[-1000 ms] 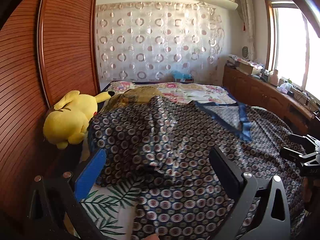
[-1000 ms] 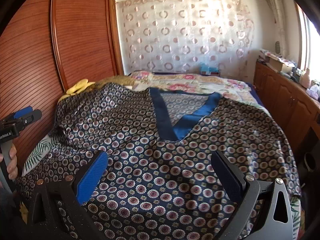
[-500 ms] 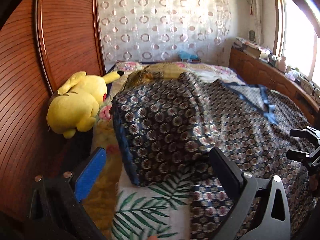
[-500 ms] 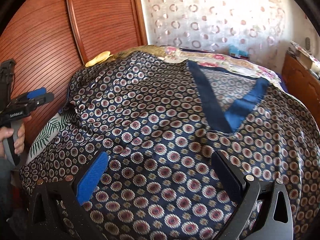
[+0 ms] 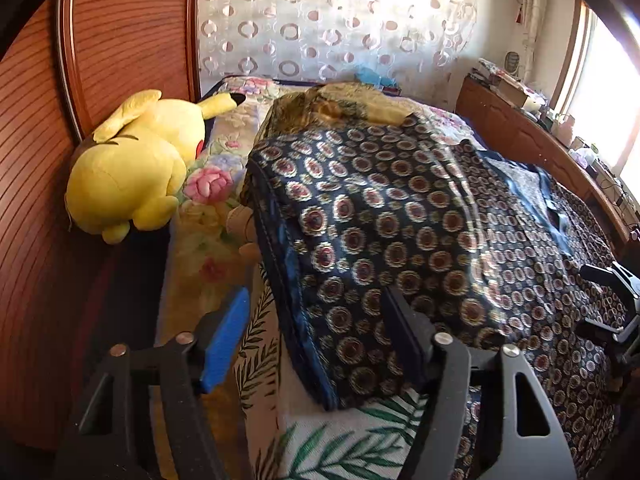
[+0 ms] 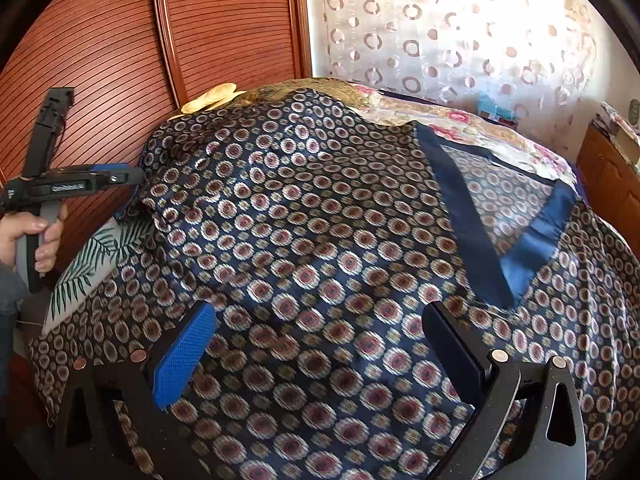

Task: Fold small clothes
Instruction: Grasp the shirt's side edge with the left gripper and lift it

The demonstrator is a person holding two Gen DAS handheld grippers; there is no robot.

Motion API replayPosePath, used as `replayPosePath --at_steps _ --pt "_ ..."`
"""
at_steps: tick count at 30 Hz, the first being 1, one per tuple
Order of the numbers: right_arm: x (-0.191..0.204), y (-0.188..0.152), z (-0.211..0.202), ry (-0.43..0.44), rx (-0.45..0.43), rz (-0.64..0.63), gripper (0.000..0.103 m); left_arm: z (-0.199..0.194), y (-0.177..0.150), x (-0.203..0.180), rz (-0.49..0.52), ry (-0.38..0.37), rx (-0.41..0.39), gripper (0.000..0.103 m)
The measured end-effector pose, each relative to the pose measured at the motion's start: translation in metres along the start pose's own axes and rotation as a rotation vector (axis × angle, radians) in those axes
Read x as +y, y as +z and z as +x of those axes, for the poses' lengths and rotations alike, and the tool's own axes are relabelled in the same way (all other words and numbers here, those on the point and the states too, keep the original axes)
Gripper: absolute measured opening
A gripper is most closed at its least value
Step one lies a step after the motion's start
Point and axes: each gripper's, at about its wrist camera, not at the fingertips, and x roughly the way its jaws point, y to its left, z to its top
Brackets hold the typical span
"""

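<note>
My left gripper is closing its fingers around the shirt's side edge, so I can fold it over. The shirt lies spread flat on the bed. My right gripper's fingers stay wide, holding nothing.

Strong daylight is admitted through the window, which is blown out to white in the left wrist view. The curtain is backlit and washed out. Sheen is seen on the patterned garment, with slight blur. Straight lines are bent by the fisheye, and the corners are vignetted black.
</note>
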Motion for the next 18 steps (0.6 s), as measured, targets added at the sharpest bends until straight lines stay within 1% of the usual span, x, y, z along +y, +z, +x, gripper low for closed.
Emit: replayPosePath --at_steps 1,3,5,6,7,9,12,13,15,16,17,18 --pt "0.003 0.002 0.003 0.007 0.008 -0.002 0.103 0.002 0.001 0.001 0.000 -0.003 0.001 0.064" --pt "0.008 0.002 0.007 0.023 0.010 0.000 0.103 0.006 0.001 0.001 -0.004 -0.014 0.000 0.057" --pt "0.013 0.000 0.008 0.036 0.006 -0.014 0.103 0.009 0.003 0.002 -0.009 -0.023 0.004 0.054" --pt "0.016 -0.002 0.010 0.022 0.007 -0.024 0.103 0.010 0.002 0.002 -0.008 -0.031 0.006 0.051" --pt "0.019 -0.003 0.012 0.002 0.006 -0.038 0.103 0.011 0.003 0.002 -0.008 -0.033 0.009 0.051" --pt "0.021 -0.007 0.012 -0.003 0.000 -0.048 0.103 0.013 0.003 0.002 0.003 -0.024 0.017 0.051" --pt "0.019 -0.010 0.010 0.058 -0.007 -0.031 0.103 0.015 0.004 0.005 0.002 -0.031 0.026 0.050" --pt "0.019 -0.011 0.010 0.067 -0.005 -0.028 0.103 0.015 0.003 0.004 0.006 -0.033 0.026 0.047" --pt "0.017 -0.012 0.008 0.074 -0.003 -0.028 0.102 0.011 0.003 0.002 0.017 -0.031 0.009 0.024" --pt "0.016 -0.013 0.007 0.080 -0.004 -0.029 0.100 0.009 0.002 0.001 0.022 -0.033 0.003 0.017" --pt "0.016 -0.014 0.007 0.083 -0.005 -0.029 0.100 0.005 0.002 -0.001 0.031 -0.038 -0.010 0.009" --pt "0.015 -0.015 0.006 0.084 -0.007 -0.028 0.099 0.002 0.002 -0.003 0.041 -0.041 -0.018 0.006"
